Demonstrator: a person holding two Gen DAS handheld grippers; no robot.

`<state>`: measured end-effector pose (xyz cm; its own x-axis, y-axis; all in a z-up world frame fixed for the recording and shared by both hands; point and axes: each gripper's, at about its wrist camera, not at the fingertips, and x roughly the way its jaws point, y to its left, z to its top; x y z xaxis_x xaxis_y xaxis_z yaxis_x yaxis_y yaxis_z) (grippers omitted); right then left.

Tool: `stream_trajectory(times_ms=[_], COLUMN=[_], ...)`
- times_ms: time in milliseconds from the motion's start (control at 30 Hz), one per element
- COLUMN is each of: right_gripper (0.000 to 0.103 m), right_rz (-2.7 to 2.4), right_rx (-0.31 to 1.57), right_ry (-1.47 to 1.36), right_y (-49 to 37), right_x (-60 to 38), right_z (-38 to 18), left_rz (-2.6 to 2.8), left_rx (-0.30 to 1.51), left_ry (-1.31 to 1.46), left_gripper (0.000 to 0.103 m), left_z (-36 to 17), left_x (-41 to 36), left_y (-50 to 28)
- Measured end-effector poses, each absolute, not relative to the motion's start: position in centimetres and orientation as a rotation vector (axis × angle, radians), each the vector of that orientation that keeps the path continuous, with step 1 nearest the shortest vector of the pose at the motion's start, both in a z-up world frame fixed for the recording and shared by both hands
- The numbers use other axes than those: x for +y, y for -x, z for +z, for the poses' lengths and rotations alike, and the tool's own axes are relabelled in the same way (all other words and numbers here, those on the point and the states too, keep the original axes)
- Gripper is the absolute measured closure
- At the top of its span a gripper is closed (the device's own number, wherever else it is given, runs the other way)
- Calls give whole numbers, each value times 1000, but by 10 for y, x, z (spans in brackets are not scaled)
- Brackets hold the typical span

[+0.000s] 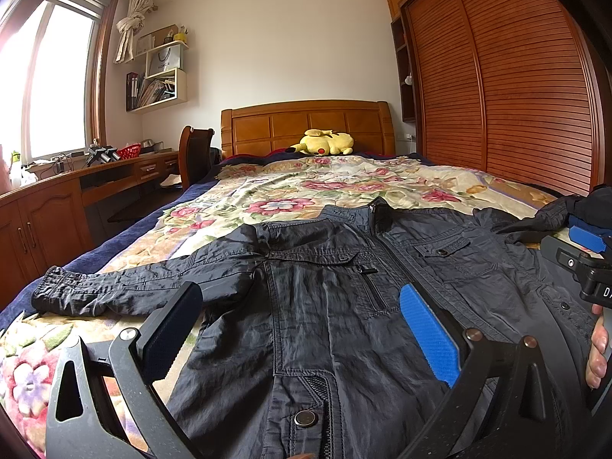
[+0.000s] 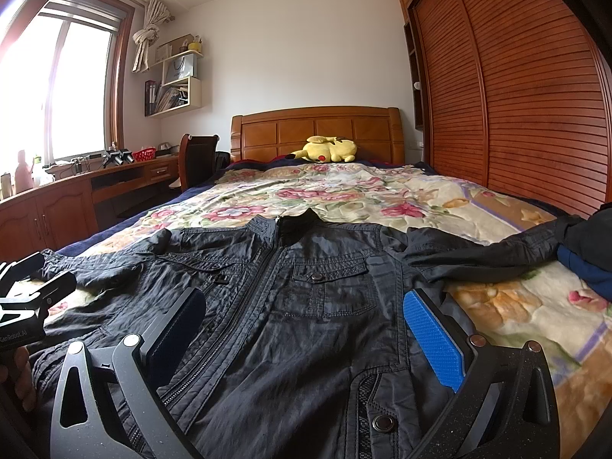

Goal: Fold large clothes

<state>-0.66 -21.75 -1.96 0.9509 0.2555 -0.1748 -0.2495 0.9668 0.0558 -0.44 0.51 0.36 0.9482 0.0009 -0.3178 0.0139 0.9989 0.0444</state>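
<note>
A dark grey zipped jacket [image 1: 344,306] lies flat, sleeves spread, on the floral-quilted bed [image 1: 306,187]; both grippers, left [image 1: 302,325] and right [image 2: 306,329], hover near its hem, jaws spread, empty. Folding looks unstarted; next, pinch a sleeve

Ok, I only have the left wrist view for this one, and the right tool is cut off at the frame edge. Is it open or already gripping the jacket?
Observer: Open. The right tool is above the jacket front, near the hem, with its fingers spread wide and gripping nothing.
Operator: And the sleeve on that side, where does it go?
Observer: That sleeve lies stretched out sideways to the right. Its cuff end is hidden at a pile of dark clothes by the bed's edge.
</note>
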Motion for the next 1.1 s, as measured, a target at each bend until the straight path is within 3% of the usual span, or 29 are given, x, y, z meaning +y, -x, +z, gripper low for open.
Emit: stream_trajectory(times_ms=[1100], right_gripper=[0], right_rz=[351], right_rx=[222], right_ry=[30], right_y=[18], right_x=[-190], right_z=[8], left_rz=[-14], left_rx=[422], left_ry=[-116], left_gripper=[0], left_z=[26], left_x=[24], left_y=[-6])
